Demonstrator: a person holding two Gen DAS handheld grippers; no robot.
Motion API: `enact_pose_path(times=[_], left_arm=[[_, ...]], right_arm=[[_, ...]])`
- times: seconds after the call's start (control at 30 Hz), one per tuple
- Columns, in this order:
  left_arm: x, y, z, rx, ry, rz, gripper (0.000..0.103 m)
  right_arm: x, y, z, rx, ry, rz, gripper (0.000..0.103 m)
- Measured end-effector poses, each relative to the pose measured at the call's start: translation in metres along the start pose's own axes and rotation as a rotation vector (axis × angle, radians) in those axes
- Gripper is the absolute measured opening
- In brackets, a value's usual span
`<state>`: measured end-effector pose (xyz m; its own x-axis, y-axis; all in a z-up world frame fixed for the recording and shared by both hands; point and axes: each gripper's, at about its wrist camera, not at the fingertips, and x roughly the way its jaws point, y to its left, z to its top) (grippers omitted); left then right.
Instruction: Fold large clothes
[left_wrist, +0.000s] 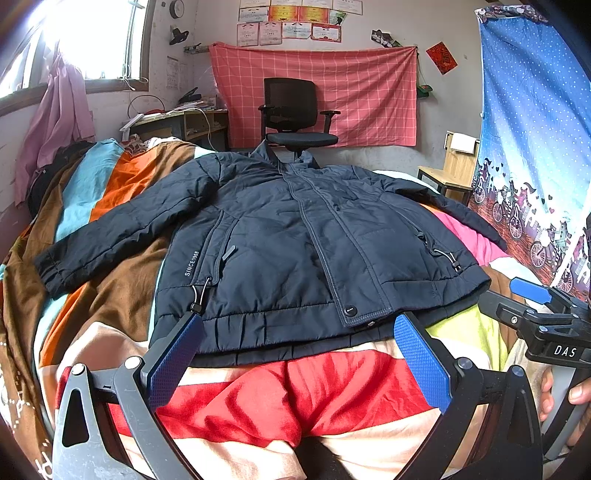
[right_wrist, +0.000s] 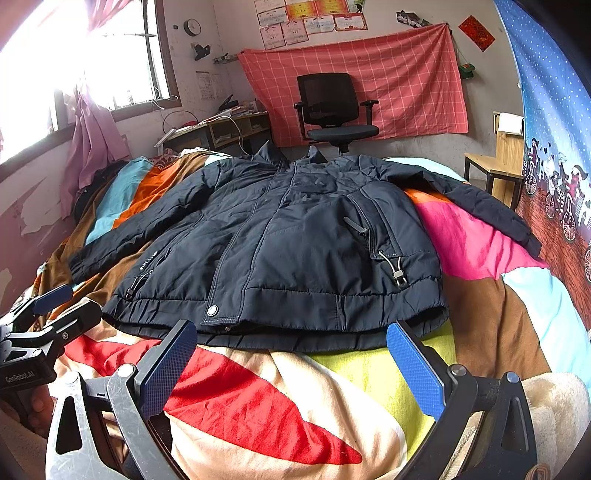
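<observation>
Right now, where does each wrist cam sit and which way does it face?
Left wrist: low over the striped blanket, facing the navy jacket hem; left gripper open, right gripper and fingers at its right.
Right wrist: beside it, same heading; right gripper open, left gripper at its left.
Shared: jacket, blanket, office chair.

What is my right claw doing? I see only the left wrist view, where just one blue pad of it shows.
Observer: The right claw is open and holds nothing; both blue pads stand apart just before the hem of the dark navy padded jacket.
Operator: On the pocket at that side I see only the cord. Where is its zip pull?
Observer: The small grey zip pull sits at the pocket's upper end, above the cord toggles.
</observation>
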<state>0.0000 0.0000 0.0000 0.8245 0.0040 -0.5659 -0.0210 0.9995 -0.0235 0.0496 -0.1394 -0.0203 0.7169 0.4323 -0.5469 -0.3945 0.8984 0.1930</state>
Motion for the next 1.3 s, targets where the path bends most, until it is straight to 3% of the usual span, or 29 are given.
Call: enact_pose_path(times=[0.83,0.93,1.17,1.3], left_arm=[[0.001,-0.002,-0.001,-0.004,0.010,-0.019,0.101],[0.005,0.001,-0.002,-0.022,0.026,-0.033,0.101],[0.021,0.014,0.005,-0.102,0.108,0.021,0.101],[0.035,0.023,0.022,-0.133,0.201,0.042,0.101]], right_arm=[[0.000,0.002,0.004,0.000,0.003,-0.001,0.103],[0.000,0.003,0.007,0.002,0.010,-0.004,0.103],[0.011,-0.003,0.003,0.035,0.090,-0.088,0.103],[0.019,-0.009,0.009,0.057,0.124,-0.109,0.103]])
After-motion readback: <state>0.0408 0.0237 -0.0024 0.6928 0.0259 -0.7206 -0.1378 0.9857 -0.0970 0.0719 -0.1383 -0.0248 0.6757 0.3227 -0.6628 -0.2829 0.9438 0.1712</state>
